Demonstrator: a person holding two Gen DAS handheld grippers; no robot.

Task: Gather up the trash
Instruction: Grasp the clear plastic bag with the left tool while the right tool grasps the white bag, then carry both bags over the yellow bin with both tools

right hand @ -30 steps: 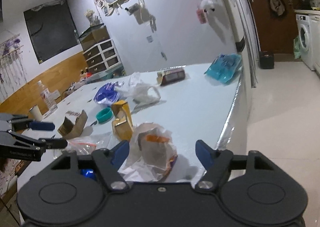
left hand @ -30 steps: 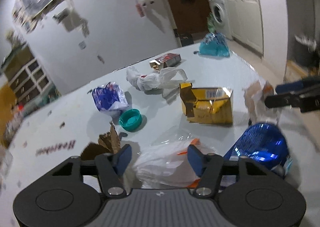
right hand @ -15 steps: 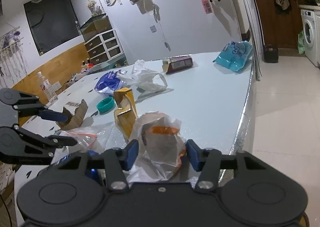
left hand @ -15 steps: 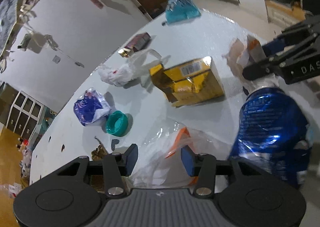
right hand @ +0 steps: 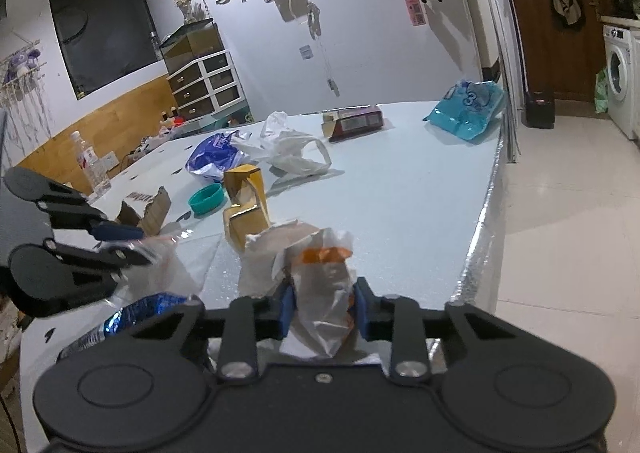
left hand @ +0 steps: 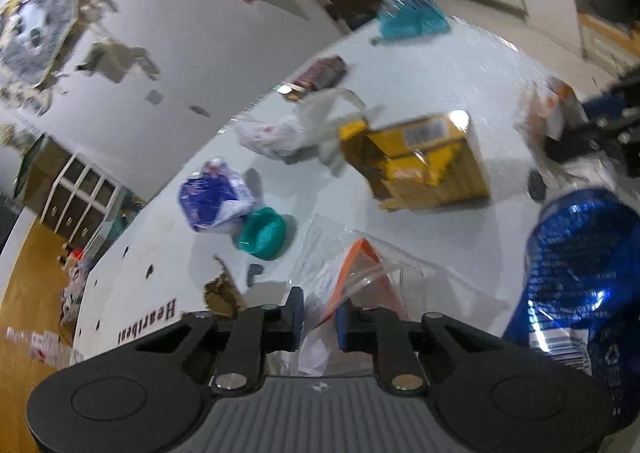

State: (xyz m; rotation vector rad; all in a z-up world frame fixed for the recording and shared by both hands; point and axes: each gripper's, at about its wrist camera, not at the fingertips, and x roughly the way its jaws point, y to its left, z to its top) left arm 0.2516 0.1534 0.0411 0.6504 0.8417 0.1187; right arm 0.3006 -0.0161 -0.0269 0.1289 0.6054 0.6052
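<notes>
Left wrist view: the left gripper (left hand: 319,319) has its jaws drawn narrow and clamped on a clear plastic bag with an orange strip (left hand: 362,277), which lies on the pale table (left hand: 440,65) directly ahead at 12 o'clock. A blue foil bag (left hand: 576,265) lies at 3 o'clock of the clear bag, near the table edge. A yellow carton (left hand: 420,165) rests at 1 o'clock, apart from the clear bag. A teal round lid (left hand: 262,233) sits at 10 o'clock, just beside a blue-and-white wrapper (left hand: 214,195). A torn brown cardboard piece (left hand: 222,293) lies at 9 o'clock, close to the left finger. Farther out, a crumpled white plastic bag (left hand: 280,131) lies at 11 o'clock, with a dark red box (left hand: 320,73) beyond it and a light blue pouch (left hand: 412,15) at the far table end.

Right wrist view: the right gripper (right hand: 324,307) has its jaws closed in on a crumpled white-and-orange wrapper (right hand: 316,273), held at the near table corner at 12 o'clock. The left gripper is visible at 9 o'clock, fingers on the clear bag. The yellow carton stands at 11 o'clock behind the wrapper. A water bottle (right hand: 90,165) stands at 10 o'clock at the far side. A washing machine (right hand: 620,81) is at 2 o'clock across the tiled floor (right hand: 568,189).
</notes>
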